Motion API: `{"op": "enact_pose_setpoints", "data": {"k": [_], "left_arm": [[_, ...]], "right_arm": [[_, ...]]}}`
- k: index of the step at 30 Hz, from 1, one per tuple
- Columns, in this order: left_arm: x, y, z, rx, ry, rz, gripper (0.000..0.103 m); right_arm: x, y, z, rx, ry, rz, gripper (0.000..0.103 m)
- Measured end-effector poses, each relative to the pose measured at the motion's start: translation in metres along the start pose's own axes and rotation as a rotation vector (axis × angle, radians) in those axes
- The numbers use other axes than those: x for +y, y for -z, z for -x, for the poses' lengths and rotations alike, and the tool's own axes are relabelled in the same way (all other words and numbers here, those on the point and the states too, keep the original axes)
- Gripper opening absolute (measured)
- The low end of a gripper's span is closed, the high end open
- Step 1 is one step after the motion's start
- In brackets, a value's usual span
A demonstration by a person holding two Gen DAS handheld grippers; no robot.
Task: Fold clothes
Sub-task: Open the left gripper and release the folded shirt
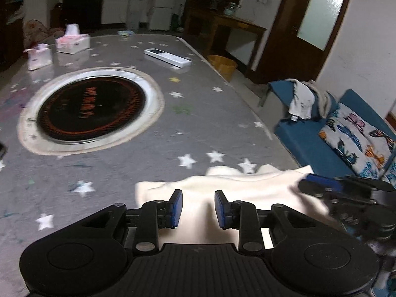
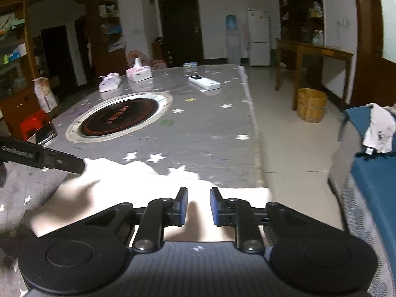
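Note:
A cream-white garment (image 1: 237, 185) lies bunched at the near right edge of the grey star-patterned table (image 1: 123, 173). My left gripper (image 1: 198, 208) is open just above the cloth, its blue pads apart and holding nothing. My right gripper (image 2: 198, 205) is open too, over the same garment (image 2: 138, 180) near the table's right edge. The right gripper's blue-tipped finger shows at the right of the left wrist view (image 1: 319, 180). The left gripper's black body shows at the left of the right wrist view (image 2: 42, 157).
A round black hotplate (image 1: 90, 106) is set into the table's middle. A white remote (image 1: 167, 57) and tissue packs (image 1: 73, 40) lie farther back. A blue sofa (image 1: 307, 133) with clothes and a butterfly cushion stands right of the table. A wooden bucket (image 2: 311, 104) stands on the floor.

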State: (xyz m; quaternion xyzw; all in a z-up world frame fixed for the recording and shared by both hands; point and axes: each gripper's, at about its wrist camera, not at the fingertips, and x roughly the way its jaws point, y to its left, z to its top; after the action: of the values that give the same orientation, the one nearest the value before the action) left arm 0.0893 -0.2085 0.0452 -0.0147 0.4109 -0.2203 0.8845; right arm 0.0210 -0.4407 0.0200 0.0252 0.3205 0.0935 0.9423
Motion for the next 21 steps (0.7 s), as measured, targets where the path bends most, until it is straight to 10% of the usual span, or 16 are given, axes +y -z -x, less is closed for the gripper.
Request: {"op": "enact_pose_setpoints", "data": {"k": [14,21], "left_arm": [[-0.015,-0.003,-0.046,0.012,-0.026,-0.077,0.03],[-0.016,-0.001,-0.035,0.002,-0.024,-0.074,0.032]], "right_arm": [[0.009,-0.002,-0.032,0.03,0.01,0.042,0.022],[0.018,0.0,-0.015,0.002,0.007,0.064,0.044]]}}
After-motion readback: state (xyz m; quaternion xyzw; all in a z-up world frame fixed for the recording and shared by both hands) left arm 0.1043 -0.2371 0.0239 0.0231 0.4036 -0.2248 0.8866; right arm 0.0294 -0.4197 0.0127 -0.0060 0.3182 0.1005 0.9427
